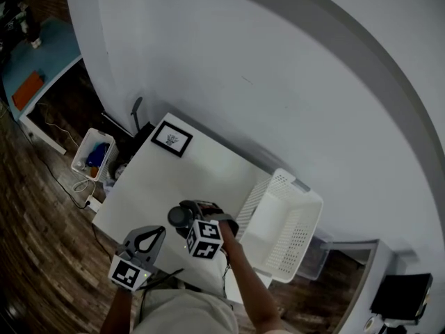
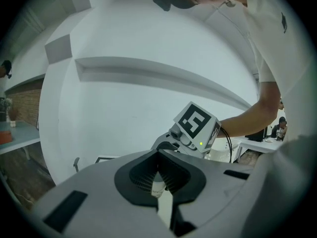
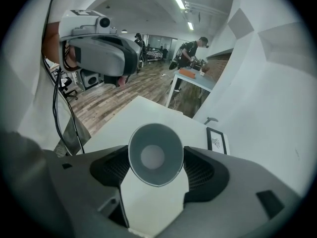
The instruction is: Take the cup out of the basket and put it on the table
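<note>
The left gripper's (image 2: 158, 155) jaws meet at the tips, the right gripper (image 2: 166, 144) just beyond

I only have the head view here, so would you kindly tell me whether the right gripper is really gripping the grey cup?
Observer: Yes; the right gripper view shows the grey conical cup end-on between the right gripper and its ribbed black pads, which press the cup's sides.
Operator: Thank you. Is the left gripper carrying anything?
Observer: No; its own view shows the left gripper with jaws together and nothing between them.
Operator: Is anyone else nearby?
Observer: A person stands at a far table across the room, visible only in the right gripper view.
</note>
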A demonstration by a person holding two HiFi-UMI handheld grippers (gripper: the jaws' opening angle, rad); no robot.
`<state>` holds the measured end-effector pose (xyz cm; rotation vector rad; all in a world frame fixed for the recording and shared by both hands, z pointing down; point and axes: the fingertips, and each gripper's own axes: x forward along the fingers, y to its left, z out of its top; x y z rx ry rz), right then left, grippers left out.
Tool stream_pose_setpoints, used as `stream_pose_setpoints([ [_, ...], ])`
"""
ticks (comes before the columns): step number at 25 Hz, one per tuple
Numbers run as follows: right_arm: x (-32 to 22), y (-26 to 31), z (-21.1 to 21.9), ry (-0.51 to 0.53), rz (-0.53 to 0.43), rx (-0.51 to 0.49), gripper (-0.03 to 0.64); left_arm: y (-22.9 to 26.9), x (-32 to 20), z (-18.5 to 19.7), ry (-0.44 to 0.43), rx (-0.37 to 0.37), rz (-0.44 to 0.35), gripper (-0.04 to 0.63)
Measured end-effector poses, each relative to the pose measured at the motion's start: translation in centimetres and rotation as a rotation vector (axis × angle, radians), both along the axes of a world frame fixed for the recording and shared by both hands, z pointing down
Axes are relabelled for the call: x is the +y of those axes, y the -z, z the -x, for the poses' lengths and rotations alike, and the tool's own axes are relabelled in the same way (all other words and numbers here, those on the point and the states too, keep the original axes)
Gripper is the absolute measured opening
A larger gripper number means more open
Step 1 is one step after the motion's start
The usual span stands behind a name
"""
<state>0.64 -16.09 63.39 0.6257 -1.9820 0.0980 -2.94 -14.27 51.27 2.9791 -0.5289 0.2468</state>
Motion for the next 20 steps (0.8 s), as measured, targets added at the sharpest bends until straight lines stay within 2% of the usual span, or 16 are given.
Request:
stream_pose_setpoints([
  [4, -0.2, -1.6, 0.4, 0.01, 0.016, 0.006, 0.339, -0.7, -0.2, 0.5, 0.01, -0.026, -0.011, 0.0],
  [20, 0.1, -7.2, 1.4, 0.017, 0.085, 0.011, 0.341, -2.2, -0.8, 1.5, 0.037, -0.049, 0.012, 0.0],
])
